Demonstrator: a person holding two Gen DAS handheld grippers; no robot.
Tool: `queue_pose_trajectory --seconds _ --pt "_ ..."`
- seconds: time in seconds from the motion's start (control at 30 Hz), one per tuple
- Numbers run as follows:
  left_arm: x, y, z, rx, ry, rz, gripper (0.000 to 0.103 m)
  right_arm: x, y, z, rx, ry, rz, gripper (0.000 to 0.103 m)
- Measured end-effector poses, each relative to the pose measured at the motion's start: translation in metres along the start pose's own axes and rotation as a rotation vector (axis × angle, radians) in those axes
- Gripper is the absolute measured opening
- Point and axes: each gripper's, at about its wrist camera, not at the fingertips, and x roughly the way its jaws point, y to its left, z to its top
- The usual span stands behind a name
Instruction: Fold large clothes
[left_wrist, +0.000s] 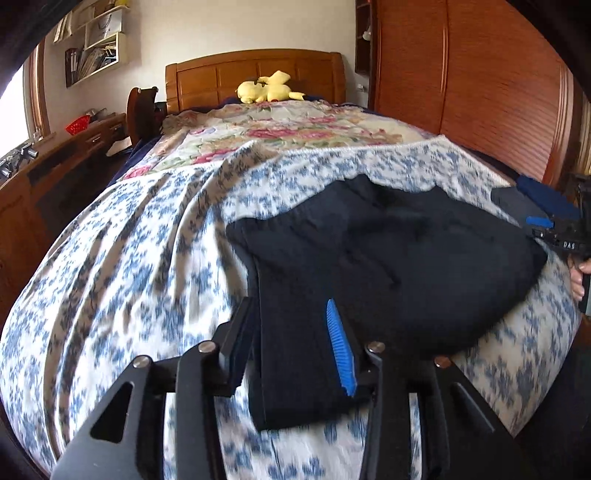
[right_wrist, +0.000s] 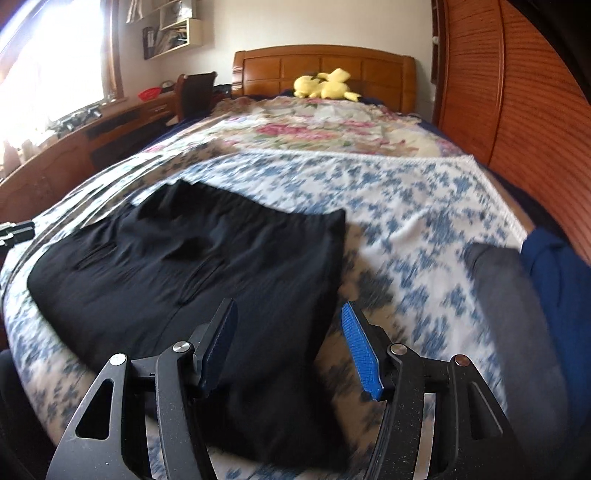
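Note:
A black garment (left_wrist: 388, 258) lies folded flat on the blue-and-white patterned bedspread (left_wrist: 129, 258). It also shows in the right wrist view (right_wrist: 192, 266). My left gripper (left_wrist: 291, 317) is open, its fingers on either side of the garment's near left strip. My right gripper (right_wrist: 288, 314) is open over the garment's near right part, just above the cloth. The right gripper also shows at the right edge of the left wrist view (left_wrist: 565, 229).
A grey folded cloth (right_wrist: 513, 295) and a dark blue one (right_wrist: 557, 280) lie at the bed's right side. A floral blanket (right_wrist: 332, 129) and yellow plush toy (right_wrist: 325, 86) lie toward the headboard. A wooden wardrobe (right_wrist: 517, 92) stands right, a desk (right_wrist: 110, 122) left.

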Motion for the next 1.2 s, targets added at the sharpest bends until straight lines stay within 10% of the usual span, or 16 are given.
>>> queue_pose_trajectory --seconds 1.2 --pt "0.031 0.011 -0.061 -0.108 0.118 0.016 0.042 0.022 -0.002 -0.060 0.086 0.118 0.059 0.068"
